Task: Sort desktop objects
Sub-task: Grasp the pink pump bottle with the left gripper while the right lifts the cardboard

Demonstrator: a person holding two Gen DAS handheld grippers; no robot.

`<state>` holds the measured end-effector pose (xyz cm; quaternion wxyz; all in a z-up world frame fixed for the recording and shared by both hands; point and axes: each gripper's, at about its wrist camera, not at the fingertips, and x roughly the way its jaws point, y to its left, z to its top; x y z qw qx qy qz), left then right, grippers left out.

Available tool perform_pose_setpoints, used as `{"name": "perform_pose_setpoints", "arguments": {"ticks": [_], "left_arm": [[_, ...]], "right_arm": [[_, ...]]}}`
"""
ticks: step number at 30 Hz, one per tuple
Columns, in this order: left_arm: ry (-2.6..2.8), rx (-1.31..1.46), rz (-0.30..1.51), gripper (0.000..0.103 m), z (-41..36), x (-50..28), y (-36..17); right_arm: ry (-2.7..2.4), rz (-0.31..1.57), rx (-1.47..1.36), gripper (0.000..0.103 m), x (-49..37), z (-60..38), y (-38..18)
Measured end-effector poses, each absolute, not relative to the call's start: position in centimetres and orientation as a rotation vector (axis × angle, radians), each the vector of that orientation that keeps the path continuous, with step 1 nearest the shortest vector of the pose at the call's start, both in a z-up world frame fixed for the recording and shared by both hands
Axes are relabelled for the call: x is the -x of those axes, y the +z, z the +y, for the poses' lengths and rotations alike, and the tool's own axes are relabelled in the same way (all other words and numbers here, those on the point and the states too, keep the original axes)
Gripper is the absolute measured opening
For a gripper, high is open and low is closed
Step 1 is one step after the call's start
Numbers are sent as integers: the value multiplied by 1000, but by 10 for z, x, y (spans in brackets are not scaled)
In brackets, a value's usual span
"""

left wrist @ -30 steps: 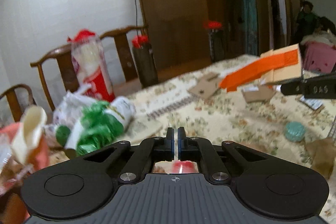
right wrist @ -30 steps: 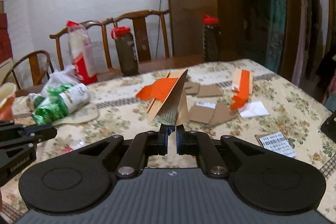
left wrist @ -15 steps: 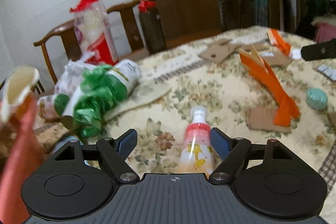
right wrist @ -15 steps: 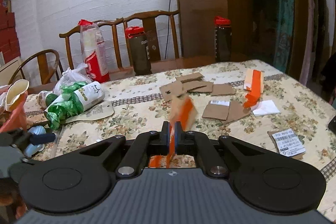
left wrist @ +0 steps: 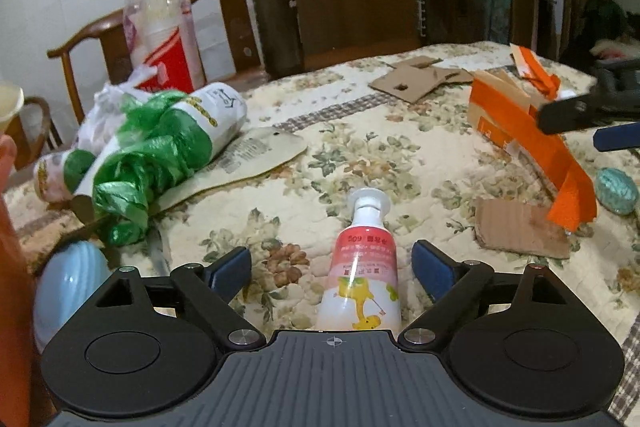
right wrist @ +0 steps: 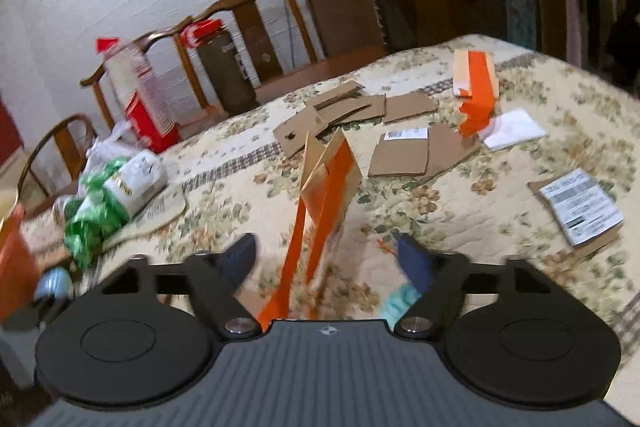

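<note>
A pink-and-white pump bottle (left wrist: 362, 267) lies on the floral tablecloth (left wrist: 360, 155) between the fingers of my left gripper (left wrist: 331, 259). Its jaws are opening and the pads stand clear of the bottle. An orange-taped cardboard piece (right wrist: 328, 183) stands tilted on the table between the fingers of my right gripper (right wrist: 324, 247). Those jaws are opening too, with neither pad on the cardboard. In the left wrist view the same cardboard (left wrist: 516, 123) shows at the right, with the right gripper (left wrist: 572, 129) beside it.
A green bag roll (left wrist: 160, 147), a sleeve of paper cups (left wrist: 160, 23) and a light-blue round thing (left wrist: 68, 279) crowd the left. Cardboard scraps (right wrist: 404, 151), a labelled card (right wrist: 576, 207) and a teal ball (left wrist: 616, 189) lie right. Wooden chairs and dark red-lidded bottles (left wrist: 278, 27) stand behind.
Both grippers sank toward the table and went from shut to open. The left let go of the pink bottle. The right let go of the orange cardboard, which now rests on the cloth.
</note>
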<state>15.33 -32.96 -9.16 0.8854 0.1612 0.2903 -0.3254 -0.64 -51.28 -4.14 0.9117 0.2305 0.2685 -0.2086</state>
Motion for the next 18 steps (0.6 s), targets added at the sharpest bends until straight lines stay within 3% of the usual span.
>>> {"name": "perform_pose_setpoints", "arguments": {"ticks": [3, 4, 5, 6, 9, 10, 12, 13, 16, 18], "left_arm": [[-713, -315, 608, 74, -329, -156, -91], [-730, -317, 599, 62, -330, -154, -91], [-741, -335, 582, 42, -332, -150, -90], [-766, -361, 564, 33, -336, -144, -89], [-751, -443, 510, 30, -345, -130, -90], [-761, -432, 517, 30, -343, -132, -89], [-775, -390, 542, 29, -338, -138, -88], [-780, -381, 545, 29, -336, -140, -88], [-777, -364, 548, 29, -332, -141, -86], [-778, -347, 535, 29, -329, -139, -81]], "right_arm": [[-476, 560, -457, 94, -11, -515, -44], [-480, 567, -456, 94, -16, -516, -45], [-489, 574, -458, 94, -21, -517, -47], [-500, 585, -459, 94, -26, -518, -50], [-503, 614, -450, 92, -41, -517, -60], [-503, 614, -435, 86, -45, -515, -64], [-526, 615, -359, 61, -51, -508, -70], [-535, 629, -299, 26, -54, -503, -72], [-532, 640, -257, 4, -53, -503, -71], [-510, 630, -317, 4, -45, -509, -69]]}}
